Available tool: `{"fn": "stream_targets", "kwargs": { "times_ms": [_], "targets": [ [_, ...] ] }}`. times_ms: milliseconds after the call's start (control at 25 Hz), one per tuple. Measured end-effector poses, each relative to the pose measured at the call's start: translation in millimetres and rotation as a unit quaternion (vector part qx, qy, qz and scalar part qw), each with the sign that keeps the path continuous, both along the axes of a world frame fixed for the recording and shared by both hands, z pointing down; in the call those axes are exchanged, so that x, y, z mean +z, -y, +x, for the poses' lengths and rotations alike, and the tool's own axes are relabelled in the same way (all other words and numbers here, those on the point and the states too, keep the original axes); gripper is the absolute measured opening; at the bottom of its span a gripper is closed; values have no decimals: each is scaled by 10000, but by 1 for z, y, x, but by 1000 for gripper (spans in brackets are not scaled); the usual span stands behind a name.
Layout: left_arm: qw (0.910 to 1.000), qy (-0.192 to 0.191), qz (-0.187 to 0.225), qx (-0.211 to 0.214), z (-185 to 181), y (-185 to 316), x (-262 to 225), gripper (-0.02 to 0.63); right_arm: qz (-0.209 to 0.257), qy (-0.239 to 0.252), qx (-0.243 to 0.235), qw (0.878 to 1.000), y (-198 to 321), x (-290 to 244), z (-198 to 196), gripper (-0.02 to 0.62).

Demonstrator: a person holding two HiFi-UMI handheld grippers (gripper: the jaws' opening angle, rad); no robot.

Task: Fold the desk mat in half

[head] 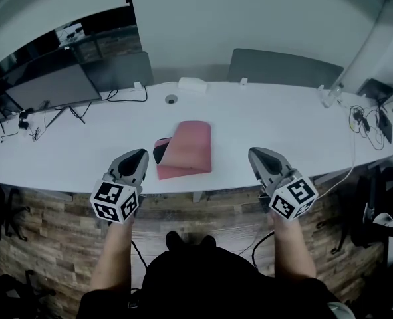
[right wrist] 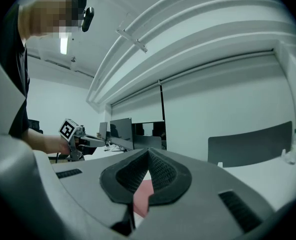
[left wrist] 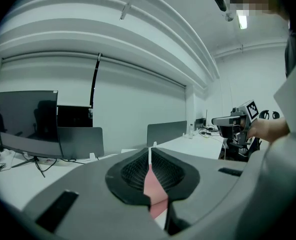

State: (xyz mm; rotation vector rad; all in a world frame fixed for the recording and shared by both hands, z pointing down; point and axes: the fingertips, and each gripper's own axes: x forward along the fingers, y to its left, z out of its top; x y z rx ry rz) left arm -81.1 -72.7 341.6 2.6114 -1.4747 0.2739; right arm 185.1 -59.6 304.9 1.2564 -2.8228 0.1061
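Count of the task's things: one desk mat (head: 186, 148), pink.

It lies on the white surface (head: 282, 125) close to the front edge, about midway along its length. It is already doubled over. The upper layer sits slightly skewed on the lower one, so a strip of the lower layer shows along the left and front sides. A dark underside shows at the left corner.

Tongs: two, one in each of my hands.

- Left tongs (head: 140, 154): jaws closed together with nothing gripped. In the left gripper view only a sliver of pink mat shows through the slit below the pads, lying beyond them on the surface.
- Right tongs (head: 256, 154): jaws closed and empty. The same pink shows behind the gap in the right gripper view.

In the head view both tongs are over the front edge of the surface, left of the mat and right of it. Neither touches the mat. The right tongs are well apart from it and the left tongs are nearer.

Other items:

- One monitor (head: 53, 85), at the far left corner.
- Two grey panels (head: 282, 68), behind the far edge.
- One white box (head: 193, 84), at the far edge.
- A tangle of cables (head: 359, 121), at the right end.
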Motion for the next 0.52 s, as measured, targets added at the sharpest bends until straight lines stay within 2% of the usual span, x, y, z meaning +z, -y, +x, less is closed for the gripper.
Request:
{"fn": "stream_targets", "kwargs": {
  "times_ms": [520],
  "targets": [
    [9999,-37,-85,59,-20,7,10,20,-64,-82,-33,9999,6,5,-24,2]
  ]
}}
